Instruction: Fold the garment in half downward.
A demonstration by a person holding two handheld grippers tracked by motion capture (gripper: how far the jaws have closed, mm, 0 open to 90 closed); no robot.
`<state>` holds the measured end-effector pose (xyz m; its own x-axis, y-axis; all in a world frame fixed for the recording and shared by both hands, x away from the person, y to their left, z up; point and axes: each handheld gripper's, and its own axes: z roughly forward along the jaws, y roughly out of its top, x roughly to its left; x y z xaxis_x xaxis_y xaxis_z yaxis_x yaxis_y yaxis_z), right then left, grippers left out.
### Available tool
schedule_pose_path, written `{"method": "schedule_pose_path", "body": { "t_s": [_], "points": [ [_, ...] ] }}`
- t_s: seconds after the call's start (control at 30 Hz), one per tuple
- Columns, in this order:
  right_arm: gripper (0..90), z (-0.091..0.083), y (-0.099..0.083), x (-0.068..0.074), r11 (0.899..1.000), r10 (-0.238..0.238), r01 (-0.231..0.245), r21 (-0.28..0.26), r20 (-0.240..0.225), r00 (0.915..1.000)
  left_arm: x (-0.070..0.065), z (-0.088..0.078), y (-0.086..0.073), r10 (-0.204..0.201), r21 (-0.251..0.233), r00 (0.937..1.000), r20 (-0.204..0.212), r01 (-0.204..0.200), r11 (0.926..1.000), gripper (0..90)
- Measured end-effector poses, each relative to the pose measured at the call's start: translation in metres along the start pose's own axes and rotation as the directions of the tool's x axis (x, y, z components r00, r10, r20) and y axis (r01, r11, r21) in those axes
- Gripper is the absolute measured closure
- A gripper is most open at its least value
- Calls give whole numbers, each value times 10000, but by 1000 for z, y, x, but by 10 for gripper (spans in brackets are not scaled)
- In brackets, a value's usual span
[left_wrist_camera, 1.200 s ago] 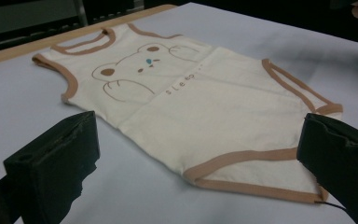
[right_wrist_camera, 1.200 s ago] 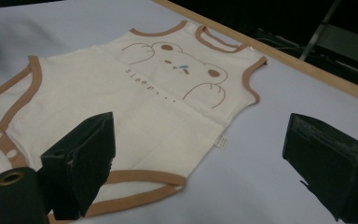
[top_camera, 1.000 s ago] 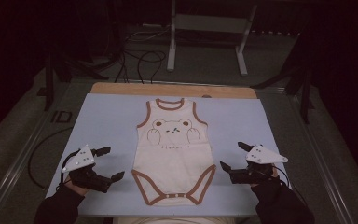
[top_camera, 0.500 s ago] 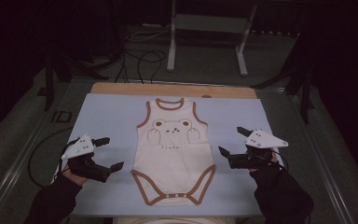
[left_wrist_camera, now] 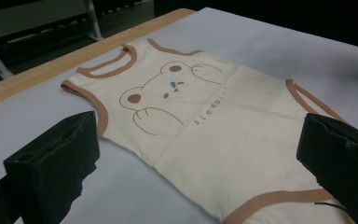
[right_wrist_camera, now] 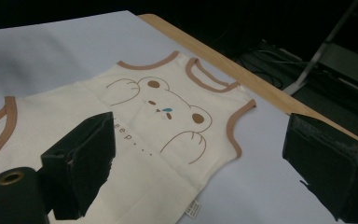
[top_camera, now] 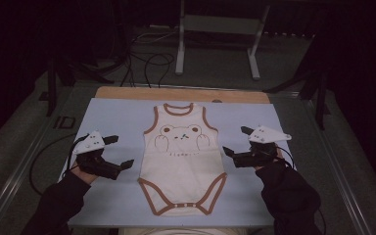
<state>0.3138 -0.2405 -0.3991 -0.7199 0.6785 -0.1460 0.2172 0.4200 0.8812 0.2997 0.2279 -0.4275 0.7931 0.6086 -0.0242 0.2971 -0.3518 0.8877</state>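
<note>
Dark surroundings frame a pale blue surface (top_camera: 112,122) on which a cream bodysuit (top_camera: 183,164) is spread flat at the centre. The left gripper (top_camera: 120,154) and right gripper (top_camera: 235,142) flank it, jaws wide apart. Each side edge should be pinched evenly, so any fold stays straight.

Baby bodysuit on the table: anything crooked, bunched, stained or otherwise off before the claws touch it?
Nothing stands out. The bodysuit lies flat and face up, neck toward the far edge, on the pale sheet, with only faint fold creases. The left claw and right claw are open on either side, clear of it.
</note>
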Motion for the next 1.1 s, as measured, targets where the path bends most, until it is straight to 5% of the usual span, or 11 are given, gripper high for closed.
{"method": "schedule_pose_path", "body": {
  "t_s": [0.23,0.5,1.1],
  "points": [
    [94,17,3,-7,9997,235,-232,98,-285,9993,1,13,5,-207,162,9996,-207,211,9996,1],
    [94,37,-3,-13,9981,495,-474,392,-538,9973,3,28,8,-153,479,9999,36,151,9987,1],
    [96,85,-25,-20,9882,732,-625,1398,-732,9946,19,70,-5,-702,1233,9972,-267,730,9897,2]
  ]
}}
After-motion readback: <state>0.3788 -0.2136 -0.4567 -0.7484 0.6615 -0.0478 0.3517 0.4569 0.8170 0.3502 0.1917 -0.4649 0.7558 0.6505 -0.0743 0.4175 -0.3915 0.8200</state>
